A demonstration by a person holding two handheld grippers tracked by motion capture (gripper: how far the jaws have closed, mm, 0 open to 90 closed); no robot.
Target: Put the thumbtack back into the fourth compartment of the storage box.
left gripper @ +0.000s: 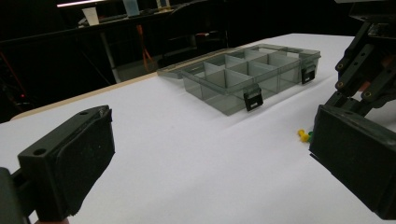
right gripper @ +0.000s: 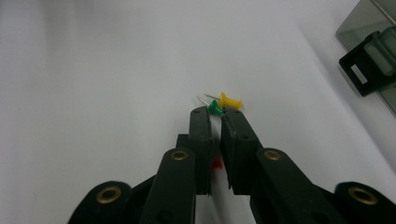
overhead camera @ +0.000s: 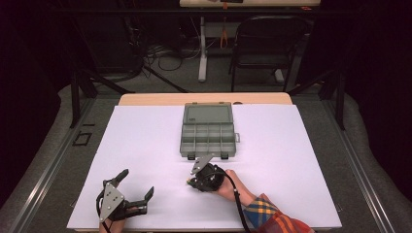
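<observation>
A yellow push pin [right gripper: 229,101] lies on the white table sheet [overhead camera: 145,141] just past my right gripper [right gripper: 215,114]. That gripper's jaws are closed to a narrow gap, with a green push pin [right gripper: 215,108] pinched at their tips. Lower down, a red push pin [right gripper: 216,163] shows through the gap, on the sheet. In the high view the right gripper [overhead camera: 190,181] sits just in front of the open grey compartment box [overhead camera: 208,137]. My left gripper [overhead camera: 136,183] rests open near the front left edge with nothing between its jaws.
The box's lid [overhead camera: 208,114] lies flat behind it, and its black latches [left gripper: 252,99] face me. The compartments look empty. A wooden table edge [overhead camera: 145,98] runs behind the sheet. A chair [overhead camera: 265,46] and cables stand on the floor beyond.
</observation>
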